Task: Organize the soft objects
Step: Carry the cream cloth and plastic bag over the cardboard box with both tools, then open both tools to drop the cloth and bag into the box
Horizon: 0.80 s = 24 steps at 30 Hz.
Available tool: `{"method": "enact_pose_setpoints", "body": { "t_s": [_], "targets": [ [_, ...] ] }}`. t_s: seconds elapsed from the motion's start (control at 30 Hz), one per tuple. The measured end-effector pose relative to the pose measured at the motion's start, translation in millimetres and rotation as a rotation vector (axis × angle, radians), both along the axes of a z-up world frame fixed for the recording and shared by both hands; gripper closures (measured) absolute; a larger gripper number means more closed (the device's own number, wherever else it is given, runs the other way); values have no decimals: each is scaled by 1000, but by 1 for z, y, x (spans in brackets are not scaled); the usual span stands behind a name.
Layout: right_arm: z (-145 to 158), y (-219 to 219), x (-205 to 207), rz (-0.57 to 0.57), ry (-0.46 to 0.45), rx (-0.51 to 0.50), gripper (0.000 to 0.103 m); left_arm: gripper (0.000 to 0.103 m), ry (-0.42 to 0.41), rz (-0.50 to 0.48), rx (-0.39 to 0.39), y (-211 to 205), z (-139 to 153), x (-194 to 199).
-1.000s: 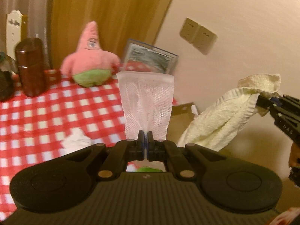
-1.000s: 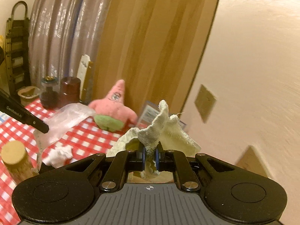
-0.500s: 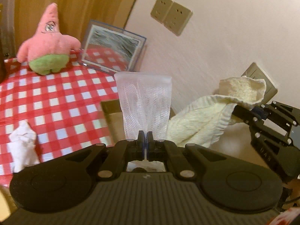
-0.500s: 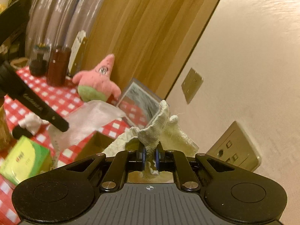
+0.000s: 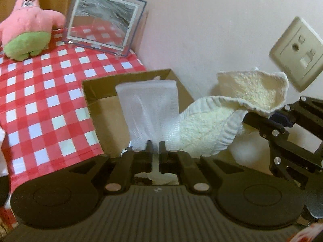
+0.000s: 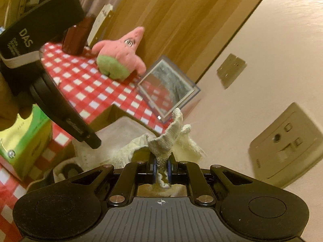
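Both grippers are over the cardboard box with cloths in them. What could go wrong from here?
1. The left gripper jaws are opening with the white mesh cloth between them; it could catch the cardboard box rim and hang outside.
2. The cream towel in the right gripper bulges wide and may drape over the box wall.
3. The grippers are close and may collide.

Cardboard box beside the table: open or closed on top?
Open. The cardboard box shows its top rim and bare inner wall, with the white mesh bag hanging over the opening.
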State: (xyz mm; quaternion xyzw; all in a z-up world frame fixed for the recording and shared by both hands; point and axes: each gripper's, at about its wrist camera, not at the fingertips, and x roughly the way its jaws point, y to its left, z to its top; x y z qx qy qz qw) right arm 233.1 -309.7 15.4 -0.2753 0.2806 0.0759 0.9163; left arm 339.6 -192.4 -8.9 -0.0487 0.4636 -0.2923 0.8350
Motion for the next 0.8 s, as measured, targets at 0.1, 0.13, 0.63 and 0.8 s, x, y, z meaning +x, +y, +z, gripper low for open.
{"method": "enact_pose_setpoints", "body": {
  "t_s": [0.1,0.13,0.63,0.8],
  "targets": [
    [-9,0,6,3,25,-8,93,77,-19,-35,48,-5,-5,3],
    [-11,0,7,3,31,-8,93,75,-25,-44,54,-5,-5,3],
    [-67,-9,42,-63,249,115,93,70,-66,-8,10,35,19,-13],
    [-77,-16,54,-113,297,185,93,70,-81,-16,-8,42,30,-22]
  ]
}}
